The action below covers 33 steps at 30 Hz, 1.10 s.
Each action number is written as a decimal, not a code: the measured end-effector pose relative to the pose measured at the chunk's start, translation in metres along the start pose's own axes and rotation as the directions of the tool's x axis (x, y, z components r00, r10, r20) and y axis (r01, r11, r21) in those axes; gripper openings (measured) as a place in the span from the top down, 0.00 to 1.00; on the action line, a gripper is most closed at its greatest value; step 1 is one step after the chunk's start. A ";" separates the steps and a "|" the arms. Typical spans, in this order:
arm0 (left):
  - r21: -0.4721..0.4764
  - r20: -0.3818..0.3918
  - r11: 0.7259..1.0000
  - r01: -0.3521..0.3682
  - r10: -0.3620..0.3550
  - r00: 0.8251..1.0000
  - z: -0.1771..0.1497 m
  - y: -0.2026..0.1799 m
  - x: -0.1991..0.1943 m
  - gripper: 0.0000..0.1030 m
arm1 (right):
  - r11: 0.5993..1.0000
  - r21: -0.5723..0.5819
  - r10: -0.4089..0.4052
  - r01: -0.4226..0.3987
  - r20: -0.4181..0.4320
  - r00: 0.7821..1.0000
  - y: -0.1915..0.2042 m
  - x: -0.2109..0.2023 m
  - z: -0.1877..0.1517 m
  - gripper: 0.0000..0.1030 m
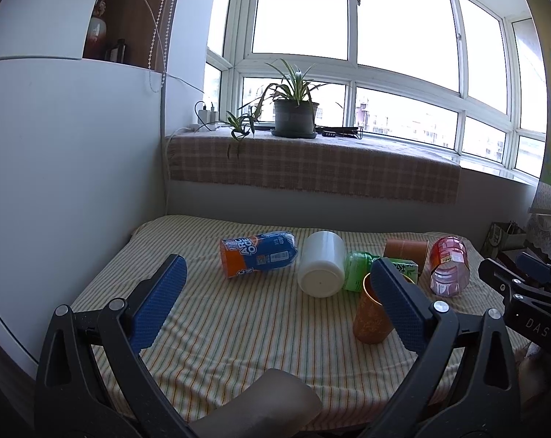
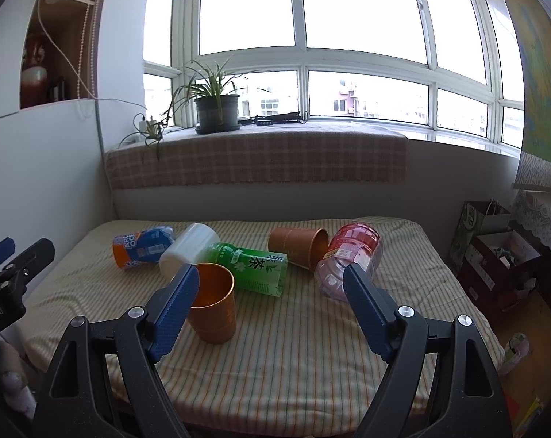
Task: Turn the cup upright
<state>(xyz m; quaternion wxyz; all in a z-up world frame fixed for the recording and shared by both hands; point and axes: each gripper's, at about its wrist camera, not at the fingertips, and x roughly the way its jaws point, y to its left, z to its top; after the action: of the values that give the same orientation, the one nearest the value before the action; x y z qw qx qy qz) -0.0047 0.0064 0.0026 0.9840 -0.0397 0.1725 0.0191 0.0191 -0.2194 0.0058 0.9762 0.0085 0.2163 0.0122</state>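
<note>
Orange cup (image 2: pixel 214 303) stands upright just ahead of the right gripper (image 2: pixel 268 306), beside its left finger, both grippers wide open and empty, while a second orange cup (image 2: pixel 299 246) lies tipped farther ahead, where a careless reach risks rolling the crowding pink bottle (image 2: pixel 348 259).

On the desk (image 2: pixel 275 346), one cup (image 2: pixel 213 303) stands upright at lower centre of the right wrist view, the carton (image 2: pixel 253 266) lying just behind it. A second cup (image 2: pixel 297 244) lies on its side further back, beside the jar (image 2: pixel 352 259) at right. The mug (image 2: pixel 188 246) and bottle (image 2: pixel 144 244) lie left. A potted plant (image 2: pixel 217 113) sits on the sill (image 2: pixel 257 146) behind.
</note>
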 end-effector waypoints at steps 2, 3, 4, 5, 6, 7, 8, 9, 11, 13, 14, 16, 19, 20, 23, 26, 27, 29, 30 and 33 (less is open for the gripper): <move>0.000 0.000 1.000 0.001 -0.001 1.000 0.000 0.000 0.000 0.01 | 1.000 0.001 0.001 -0.001 -0.003 1.000 0.000 0.001 0.000 0.21; 0.000 0.000 1.000 0.001 -0.001 1.000 0.000 0.000 0.000 0.01 | 1.000 0.002 0.001 -0.001 -0.005 1.000 -0.001 0.001 -0.001 0.21; 0.000 0.000 1.000 0.001 -0.001 1.000 0.000 0.000 0.000 0.01 | 1.000 0.003 0.002 -0.002 -0.005 1.000 -0.001 0.001 -0.001 0.21; 0.001 -0.001 1.000 0.001 -0.001 1.000 0.000 0.000 0.000 0.01 | 1.000 0.004 0.002 -0.002 -0.005 1.000 -0.001 0.001 -0.001 0.21; 0.002 -0.003 1.000 0.001 -0.001 1.000 0.000 0.000 0.000 0.01 | 1.000 0.004 0.002 -0.002 -0.005 1.000 -0.001 0.001 -0.001 0.21; 0.002 -0.003 1.000 0.001 -0.001 1.000 0.000 0.000 0.000 0.01 | 1.000 0.002 0.001 -0.001 -0.005 1.000 -0.001 0.001 -0.001 0.21; 0.002 -0.004 1.000 0.001 -0.001 1.000 0.000 0.000 0.000 0.01 | 1.000 0.001 0.001 -0.001 -0.005 1.000 -0.001 0.001 -0.001 0.21; 0.001 -0.002 1.000 0.001 -0.001 1.000 0.000 0.000 0.000 0.01 | 1.000 0.001 0.002 -0.002 -0.006 1.000 -0.001 0.001 -0.001 0.21; 0.000 -0.003 1.000 0.000 0.000 1.000 0.000 0.000 0.000 0.01 | 1.000 0.001 0.002 -0.002 -0.005 1.000 -0.002 0.000 -0.001 0.21; 0.002 -0.003 1.000 0.001 -0.001 1.000 0.000 0.000 0.000 0.01 | 1.000 0.002 0.002 -0.002 -0.006 1.000 -0.002 0.001 -0.001 0.21; 0.003 -0.004 1.000 0.001 -0.001 1.000 0.000 0.000 0.000 0.01 | 1.000 0.003 0.003 -0.003 -0.007 1.000 -0.002 0.001 -0.001 0.21; 0.003 -0.003 1.000 0.000 0.000 1.000 0.000 0.000 0.000 0.01 | 1.000 0.004 0.002 -0.002 -0.010 1.000 -0.002 0.001 -0.001 0.21; 0.003 -0.004 1.000 0.001 -0.001 1.000 0.000 0.001 0.000 0.01 | 1.000 0.003 0.000 0.000 -0.012 1.000 -0.002 0.002 -0.001 0.21; 0.003 -0.003 1.000 0.000 0.000 1.000 0.000 0.001 0.000 0.01 | 1.000 0.003 0.001 -0.001 -0.011 1.000 -0.002 0.002 -0.001 0.21; 0.005 0.000 1.000 -0.002 0.002 1.000 0.000 0.001 0.000 0.01 | 1.000 0.001 0.001 -0.001 -0.012 1.000 -0.001 0.003 -0.001 0.21; 0.006 -0.004 1.000 -0.002 0.002 1.000 0.000 0.003 0.001 0.01 | 1.000 -0.001 0.002 -0.002 -0.015 1.000 -0.001 0.004 -0.001 0.21; 0.006 -0.005 1.000 -0.001 0.001 1.000 0.000 0.005 0.002 0.01 | 1.000 -0.001 0.002 -0.002 -0.017 1.000 -0.001 0.005 -0.002 0.21; 0.009 -0.005 1.000 -0.003 0.003 1.000 0.000 0.008 0.002 0.01 | 1.000 0.000 0.002 -0.002 -0.019 1.000 -0.001 0.006 -0.002 0.21; 0.011 -0.004 1.000 -0.005 0.005 1.000 0.001 0.008 0.002 0.01 | 1.000 0.000 0.002 -0.002 -0.020 1.000 -0.001 0.006 -0.002 0.21; 0.016 -0.004 1.000 -0.003 0.003 1.000 0.001 0.009 0.004 0.01 | 1.000 0.000 0.002 -0.002 -0.024 1.000 -0.002 0.008 -0.002 0.21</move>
<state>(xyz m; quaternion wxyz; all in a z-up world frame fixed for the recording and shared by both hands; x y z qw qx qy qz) -0.0012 0.0160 0.0014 0.9839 -0.0316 0.1748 0.0190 0.0253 -0.2208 0.0005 0.9736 0.0088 0.2278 0.0134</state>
